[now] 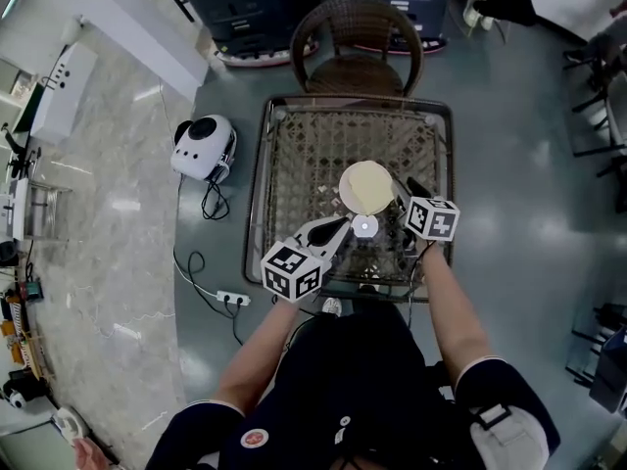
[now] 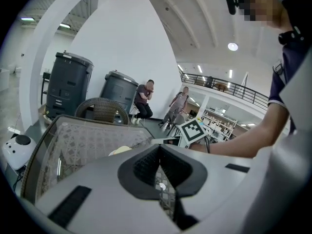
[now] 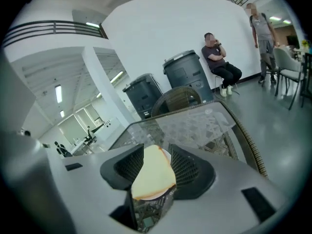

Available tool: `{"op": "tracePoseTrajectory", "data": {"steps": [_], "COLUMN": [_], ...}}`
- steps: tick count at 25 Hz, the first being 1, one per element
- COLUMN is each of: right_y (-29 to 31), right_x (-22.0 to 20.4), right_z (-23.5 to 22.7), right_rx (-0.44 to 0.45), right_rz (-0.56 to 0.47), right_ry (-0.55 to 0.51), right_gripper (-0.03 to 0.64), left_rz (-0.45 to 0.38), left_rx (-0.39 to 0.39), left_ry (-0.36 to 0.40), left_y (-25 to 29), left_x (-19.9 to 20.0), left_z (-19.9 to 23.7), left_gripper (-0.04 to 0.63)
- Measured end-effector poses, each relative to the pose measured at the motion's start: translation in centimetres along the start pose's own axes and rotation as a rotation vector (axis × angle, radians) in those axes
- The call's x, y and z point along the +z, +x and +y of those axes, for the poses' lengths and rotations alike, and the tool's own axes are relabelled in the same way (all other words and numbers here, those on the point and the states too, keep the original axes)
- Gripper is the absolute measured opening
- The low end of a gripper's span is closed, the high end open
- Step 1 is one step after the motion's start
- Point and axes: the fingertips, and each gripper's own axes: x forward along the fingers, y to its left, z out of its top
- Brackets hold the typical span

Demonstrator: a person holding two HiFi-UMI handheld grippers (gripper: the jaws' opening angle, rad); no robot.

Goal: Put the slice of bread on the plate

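A pale slice of bread (image 1: pixel 367 185) lies flat on a small white plate (image 1: pixel 345 196) on the glass-topped wicker table (image 1: pixel 294 155). My right gripper (image 1: pixel 404 190) hovers at the plate's right edge with its jaws open. In the right gripper view the bread (image 3: pixel 153 175) shows between the two black pads (image 3: pixel 127 167), with neither pad touching it and the plate's rim (image 3: pixel 167 156) peeping out beside it. My left gripper (image 1: pixel 343 227) stays near the table's front edge, below and left of the plate. Its jaws (image 2: pixel 160 148) meet at the tips with nothing in them.
A wicker chair (image 1: pixel 357 42) stands at the table's far side. A small round white disc (image 1: pixel 364 226) lies between the two grippers. On the floor to the left are a white appliance (image 1: pixel 204 147) and a power strip (image 1: pixel 232 298). Dark bins (image 3: pixel 187 74) and people stand far off.
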Motion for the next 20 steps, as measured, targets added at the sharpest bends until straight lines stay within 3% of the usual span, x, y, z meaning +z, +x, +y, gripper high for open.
{"op": "tracePoseTrajectory", "data": {"steps": [3, 7, 20], "right_y": [-2.4, -5.1, -12.6], "right_x": [1.5, 2.9, 6.3], "right_z": [2.2, 5.2, 12.8], "right_rx": [0.038, 0.088, 0.226], "right_rz": [-0.055, -0.113, -0.245], "right_ry": [-0.05, -0.093, -0.162], "right_gripper": [0.093, 0.031, 0.008], "left_rz": [-0.021, -0.038, -0.107], "left_rx": [-0.025, -0.06, -0.133], "left_ry": [0.011, 0.035, 0.075], "left_y": [0.1, 0.2, -0.6], "left_x": [1.0, 2.3, 5.9], "left_z": [-0.6, -1.7, -5.1], "left_gripper": [0.006, 0.006, 0.006]}}
